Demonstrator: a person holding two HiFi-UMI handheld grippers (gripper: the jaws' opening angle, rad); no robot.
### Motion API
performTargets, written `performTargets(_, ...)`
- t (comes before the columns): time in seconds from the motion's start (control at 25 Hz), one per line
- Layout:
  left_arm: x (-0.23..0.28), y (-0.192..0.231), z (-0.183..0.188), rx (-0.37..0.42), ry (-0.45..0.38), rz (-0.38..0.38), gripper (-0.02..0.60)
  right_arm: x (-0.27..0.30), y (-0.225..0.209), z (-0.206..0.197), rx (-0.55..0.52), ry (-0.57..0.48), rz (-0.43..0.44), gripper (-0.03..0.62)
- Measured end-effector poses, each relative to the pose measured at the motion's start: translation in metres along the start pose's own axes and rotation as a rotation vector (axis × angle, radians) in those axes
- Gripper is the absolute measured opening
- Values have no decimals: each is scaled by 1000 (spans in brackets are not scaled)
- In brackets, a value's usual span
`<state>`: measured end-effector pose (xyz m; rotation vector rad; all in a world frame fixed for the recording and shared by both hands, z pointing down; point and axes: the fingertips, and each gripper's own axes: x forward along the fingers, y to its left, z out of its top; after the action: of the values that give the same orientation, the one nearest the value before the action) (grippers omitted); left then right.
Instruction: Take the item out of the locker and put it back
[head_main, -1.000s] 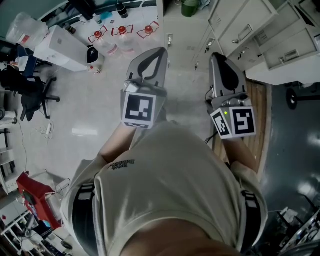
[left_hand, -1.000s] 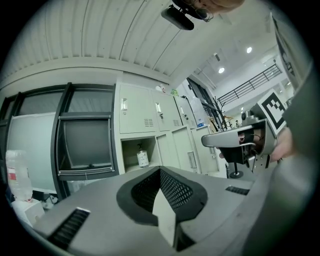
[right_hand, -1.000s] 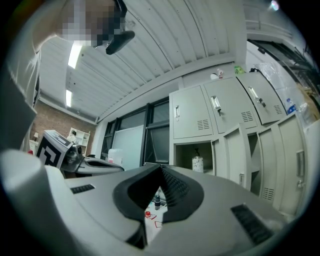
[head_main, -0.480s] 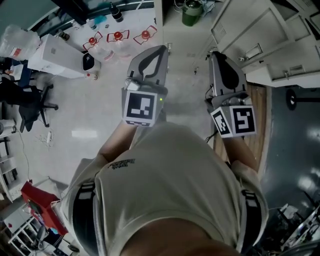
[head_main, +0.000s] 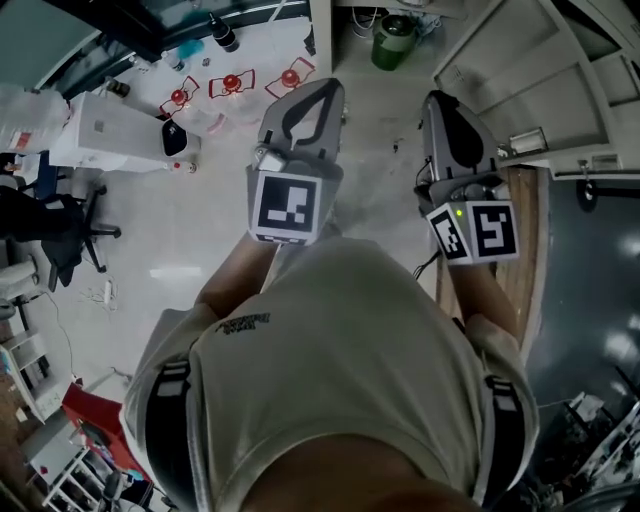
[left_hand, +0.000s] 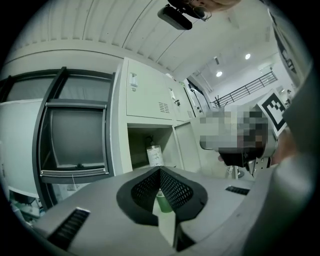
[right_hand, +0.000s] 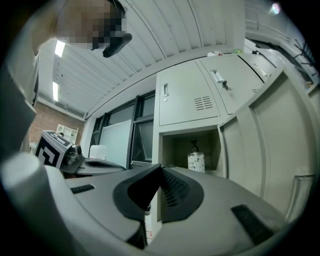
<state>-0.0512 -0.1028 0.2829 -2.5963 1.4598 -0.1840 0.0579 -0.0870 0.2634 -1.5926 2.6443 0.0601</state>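
Inside the open locker compartment (right_hand: 176, 142), at 1 o'clock from the right gripper (right_hand: 160, 169), the white dispenser bottle (right_hand: 196, 161) is stood upright. Both it and the left gripper (left_hand: 160, 171) are held fully closed and empty, presumably because the bottle is not yet within reach.

A workroom: metal lockers (right_hand: 187, 102) (one open), swivel chair (head_main: 45, 225).

Partly seen things
The bottle (right_hand: 196, 161) in the locker (right_hand: 177, 150) carries print too small to read; the left gripper (left_hand: 159, 170) hides most of a green container (left_hand: 163, 201).
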Motion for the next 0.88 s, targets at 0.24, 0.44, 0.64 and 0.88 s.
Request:
performTargets(0.24,30,17,1,-6,-35,-67,15,31,-5,4,-48,-5,-57,3)
performTargets(0.44,48,25,3,-9,-54,-96,15,48,-10,4,-34,-17,-60,3)
performTargets(0.64,59,22,1,-10,-47,-93,15,50,-13,4,-27,-24,-37,3)
performTargets(0.88,68,15,0,-22,-43,-68,14,52,-24,5,-12,-27,-14,3)
